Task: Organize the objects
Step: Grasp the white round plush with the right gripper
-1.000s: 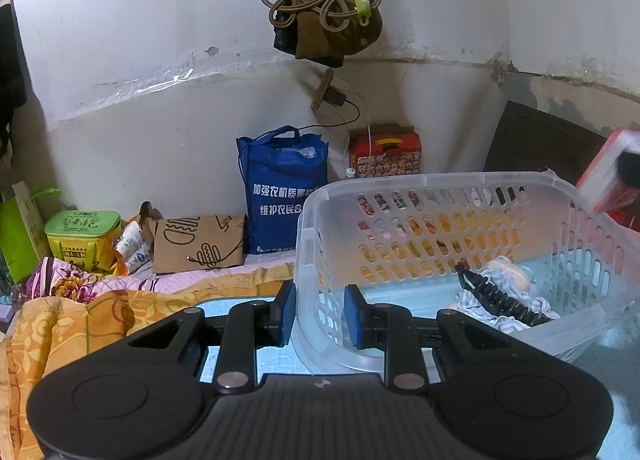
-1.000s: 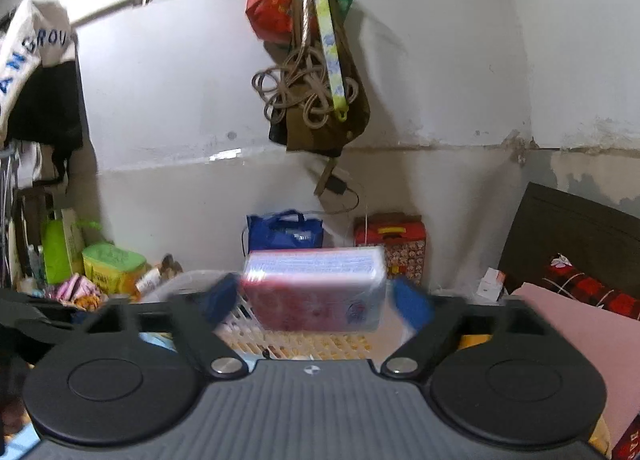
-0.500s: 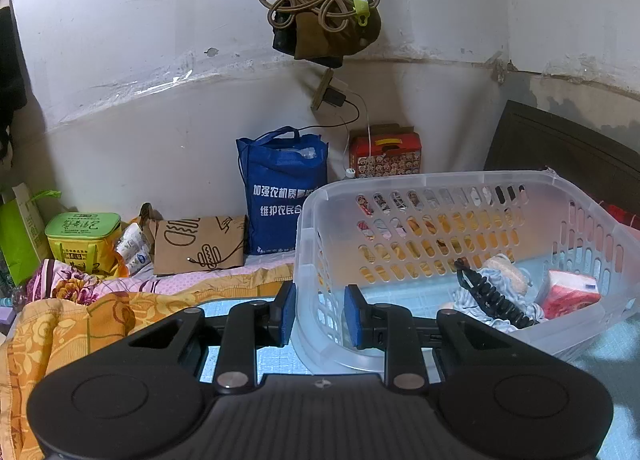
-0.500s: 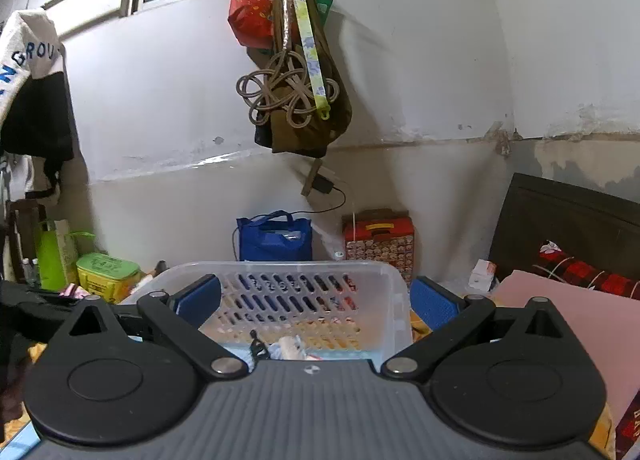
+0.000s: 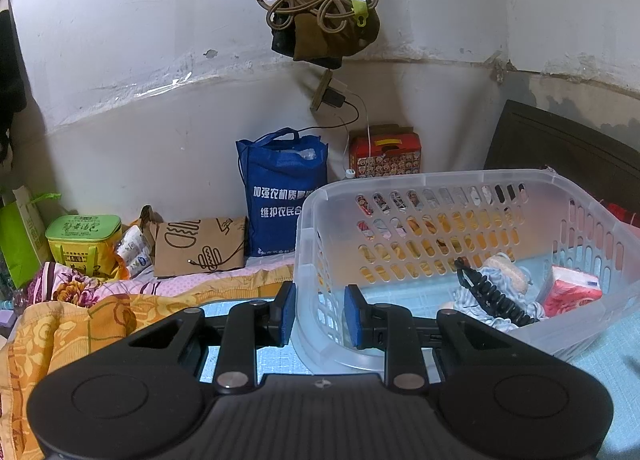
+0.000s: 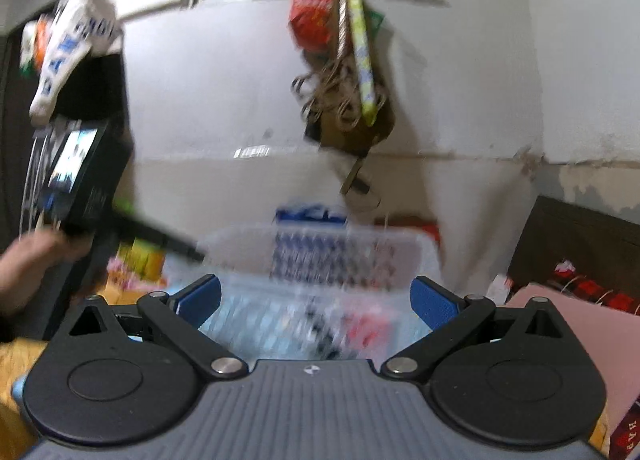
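Left to right, left wrist view: a green lidded box (image 5: pixel 84 238) and a brown paper bag (image 5: pixel 199 246) are sitting at the bed's far edge against the wall, with a blue tote bag (image 5: pixel 284 195) standing just right of them.

Your left claw (image 5: pixel 319 314) is clamping the near left corner of the clear plastic basket (image 5: pixel 440 183): its blue pads are sitting close together, one outside the wall and one inside. The basket is resting on the light blue bed cover (image 5: pixel 608 356).

Inside the basket, toward its right end, a black coiled cord (image 5: pixel 490 294) is lying across a grey-white cloth (image 5: pixel 486 280). The red tissue pack (image 5: pixel 570 292) is leaning against the right wall, just beside the cloth.

Right wrist view, blurred: your left hand (image 6: pixel 28 264) is showing at the left edge. Your right claw (image 6: pixel 316 300) is standing wide apart with nothing between its pads, facing the basket (image 6: pixel 320 256). A pink blanket (image 6: pixel 592 332) is lying to the right.
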